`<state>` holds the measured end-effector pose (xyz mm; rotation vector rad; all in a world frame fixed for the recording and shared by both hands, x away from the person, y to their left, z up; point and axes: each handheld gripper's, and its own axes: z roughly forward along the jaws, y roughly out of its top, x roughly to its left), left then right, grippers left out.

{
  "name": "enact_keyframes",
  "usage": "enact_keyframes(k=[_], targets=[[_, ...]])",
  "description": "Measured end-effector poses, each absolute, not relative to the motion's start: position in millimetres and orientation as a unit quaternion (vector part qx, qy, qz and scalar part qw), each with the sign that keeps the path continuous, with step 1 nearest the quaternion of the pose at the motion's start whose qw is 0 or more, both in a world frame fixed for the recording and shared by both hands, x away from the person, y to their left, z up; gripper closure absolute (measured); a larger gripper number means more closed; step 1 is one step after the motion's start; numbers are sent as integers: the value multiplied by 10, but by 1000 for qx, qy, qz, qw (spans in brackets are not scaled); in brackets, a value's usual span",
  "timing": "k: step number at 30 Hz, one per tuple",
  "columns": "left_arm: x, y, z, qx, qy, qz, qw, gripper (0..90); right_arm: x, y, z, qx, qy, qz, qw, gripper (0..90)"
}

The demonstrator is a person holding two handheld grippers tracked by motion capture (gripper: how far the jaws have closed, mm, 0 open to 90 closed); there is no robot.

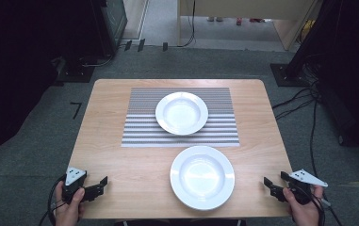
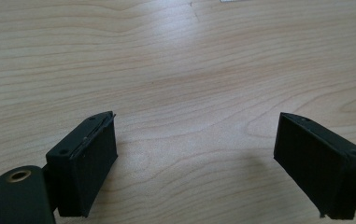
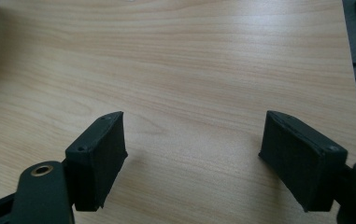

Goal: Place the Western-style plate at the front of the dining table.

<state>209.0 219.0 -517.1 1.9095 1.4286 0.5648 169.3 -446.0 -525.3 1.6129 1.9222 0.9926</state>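
Two white deep plates are on the wooden table [image 1: 120, 155]. One plate [image 1: 182, 113] rests on a grey striped placemat [image 1: 144, 127] at the middle back. The other plate [image 1: 202, 177] lies on bare wood near the front edge, right of centre. My left gripper [image 1: 102, 185] is held at the front left corner, open, with nothing between its jaws. My right gripper [image 1: 270, 184] is held at the front right corner, open and empty too. In the left gripper view the gripper [image 2: 196, 163] hovers over bare wood. In the right gripper view the gripper [image 3: 192, 161] does the same near the table's right edge.
Grey carpet surrounds the table. Cables [image 1: 304, 101] run along the floor at the right, beside dark equipment stands. A dark cabinet [image 1: 106, 23] stands at the back left. Bare wood lies between each gripper and the front plate.
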Motion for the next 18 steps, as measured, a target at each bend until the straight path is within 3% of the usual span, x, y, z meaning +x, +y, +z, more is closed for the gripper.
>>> enact_keyframes(k=[5,18], targets=[[2085,2133,-5187,746,536,232,320,111,1691,-4345,-5279,573,710,329,244,128],[2091,2128,-5190,743,540,233,320,105,1705,-4370,-5302,578,708,325,244,29]])
